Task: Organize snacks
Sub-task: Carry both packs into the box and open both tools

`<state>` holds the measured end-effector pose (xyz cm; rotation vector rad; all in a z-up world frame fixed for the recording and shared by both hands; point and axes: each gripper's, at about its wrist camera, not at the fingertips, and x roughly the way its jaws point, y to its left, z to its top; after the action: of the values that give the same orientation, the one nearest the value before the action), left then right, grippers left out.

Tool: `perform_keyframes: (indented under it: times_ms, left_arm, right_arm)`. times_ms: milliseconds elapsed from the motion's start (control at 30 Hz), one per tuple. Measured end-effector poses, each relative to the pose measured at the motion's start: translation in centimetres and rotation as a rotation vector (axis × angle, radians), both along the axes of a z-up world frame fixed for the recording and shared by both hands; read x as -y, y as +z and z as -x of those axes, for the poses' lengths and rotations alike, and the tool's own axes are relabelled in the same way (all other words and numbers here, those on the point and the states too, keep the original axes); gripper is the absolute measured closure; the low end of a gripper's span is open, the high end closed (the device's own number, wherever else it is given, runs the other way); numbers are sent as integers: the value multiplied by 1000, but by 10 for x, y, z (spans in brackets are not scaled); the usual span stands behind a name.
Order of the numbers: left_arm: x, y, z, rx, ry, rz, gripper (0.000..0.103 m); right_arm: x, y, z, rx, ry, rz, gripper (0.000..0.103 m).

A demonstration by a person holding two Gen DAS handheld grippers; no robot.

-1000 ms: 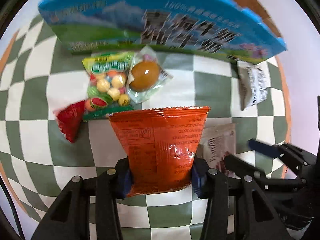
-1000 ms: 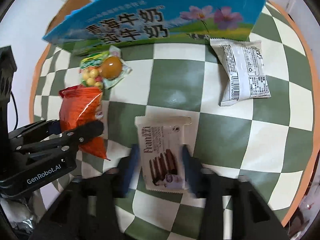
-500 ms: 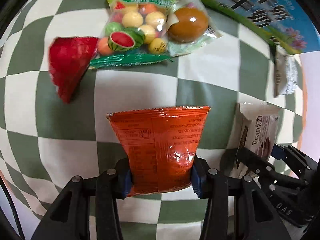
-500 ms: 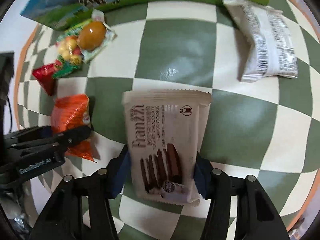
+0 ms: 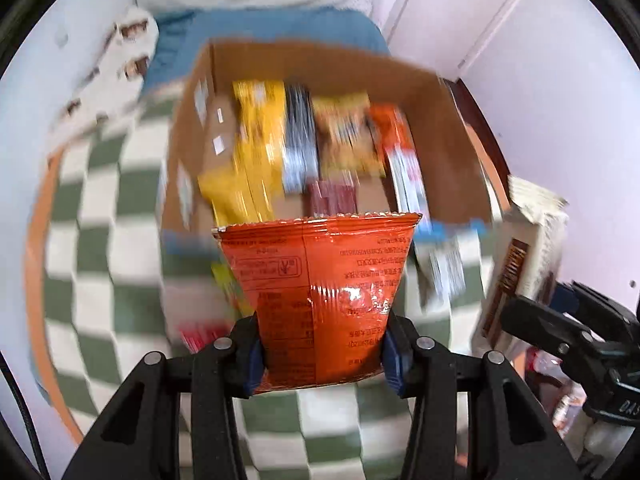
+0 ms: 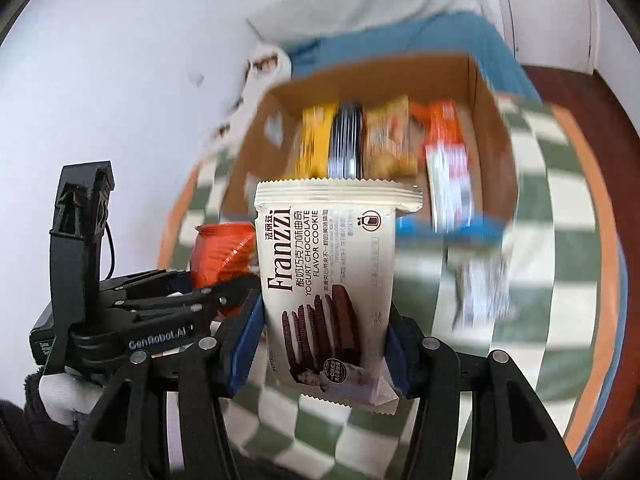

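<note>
Our left gripper [image 5: 322, 356] is clamped on the lower part of an orange bag [image 5: 320, 292], both blue pads pressing its sides, and we hold it upright in the air in front of the open box [image 5: 320, 68]. Our right gripper [image 6: 324, 354] is closed the same way on a white cookie pack [image 6: 332, 280], also upright and off the checkered cloth [image 6: 560, 208]. The two packs sit side by side, near each other, the orange bag to the left. Inside the box we see several packets standing in a row: yellow [image 5: 256, 140], dark striped [image 5: 300, 136], gold and orange-white; motion blur hides their details.
</note>
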<state>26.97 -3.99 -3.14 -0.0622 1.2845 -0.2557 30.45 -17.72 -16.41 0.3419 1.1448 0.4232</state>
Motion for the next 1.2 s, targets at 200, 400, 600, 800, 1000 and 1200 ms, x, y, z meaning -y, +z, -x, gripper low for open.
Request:
perform_keyframes:
  times_ms: [200,400,600,800,1000,1200]
  left_arm:
    - [-13,-1,-102,-6,25,-161,59]
    - [-8,-24,-167,-57,32,-304,59]
    - [-3,-66,-196,-126,2,-395,24]
    - [-10,-69,-195,-117,25,-352,14]
    - [-17,-63,-180,-98,63,-273,14]
    - [-14,-45,-144,-24,58,-197,0]
  right_arm:
    - [-7,-5,-88,15,-50,24,46]
    - [-8,-41,-143,-68,-73,57,46]
    - [-13,-92,-174,-243,-66,88,16]
    - [-13,-109,-179,-279,-58,136,16]
    - [-7,-102,-176,-242,-77,176,8]
    - [-7,-79,-159,-163,-76,280,6]
